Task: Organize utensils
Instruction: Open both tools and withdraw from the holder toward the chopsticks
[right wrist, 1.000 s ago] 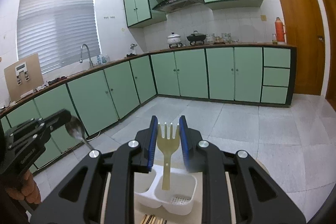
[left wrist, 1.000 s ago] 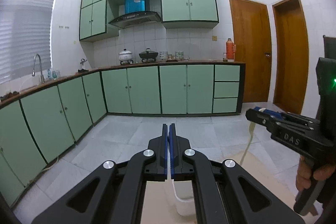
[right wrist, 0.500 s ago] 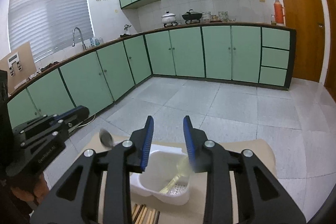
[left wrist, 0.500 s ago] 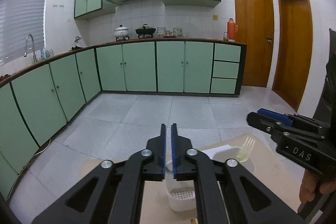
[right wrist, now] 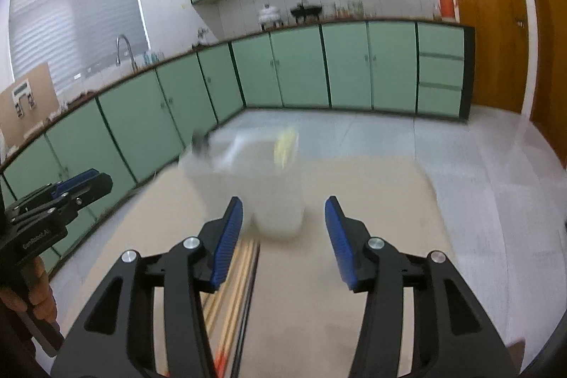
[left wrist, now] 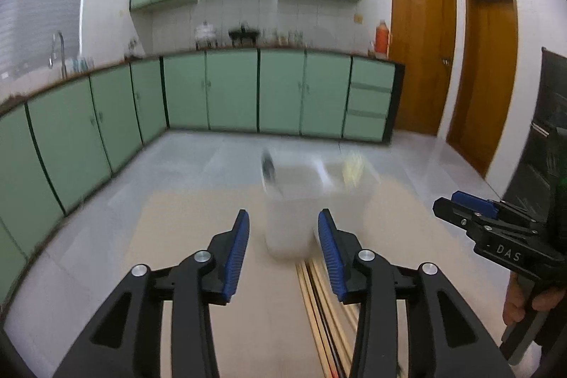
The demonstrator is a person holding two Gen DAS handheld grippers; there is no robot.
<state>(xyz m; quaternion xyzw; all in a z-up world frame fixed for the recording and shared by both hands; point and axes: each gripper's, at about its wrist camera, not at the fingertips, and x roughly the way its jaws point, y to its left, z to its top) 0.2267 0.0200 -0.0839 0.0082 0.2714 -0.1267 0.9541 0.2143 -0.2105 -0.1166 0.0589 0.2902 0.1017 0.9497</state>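
A white two-compartment utensil holder (left wrist: 312, 197) (right wrist: 255, 176) stands blurred on the beige table. A dark spoon (left wrist: 268, 167) (right wrist: 200, 141) sticks out of its left compartment and a pale yellow fork (left wrist: 352, 170) (right wrist: 285, 144) out of its right one. Several chopsticks (left wrist: 320, 307) (right wrist: 235, 293) lie on the table in front of it. My left gripper (left wrist: 283, 247) hangs above the chopsticks, jaws opening, nothing between them. My right gripper (right wrist: 283, 236) is likewise opening and empty, just right of the chopsticks. Each gripper shows at the edge of the other's view (left wrist: 471, 211) (right wrist: 76, 188).
The beige table (left wrist: 198, 236) (right wrist: 372, 236) has bare room left and right of the holder. A hand (left wrist: 528, 296) holds the right gripper's handle. Green cabinets (left wrist: 230, 91) line the far walls; two wooden doors (left wrist: 421, 48) stand at the right.
Both grippers have dropped toward the table and opened. The right one let go of the fork and the left one of the spoon; both utensils now stand in the holder. Chopsticks have come into view.
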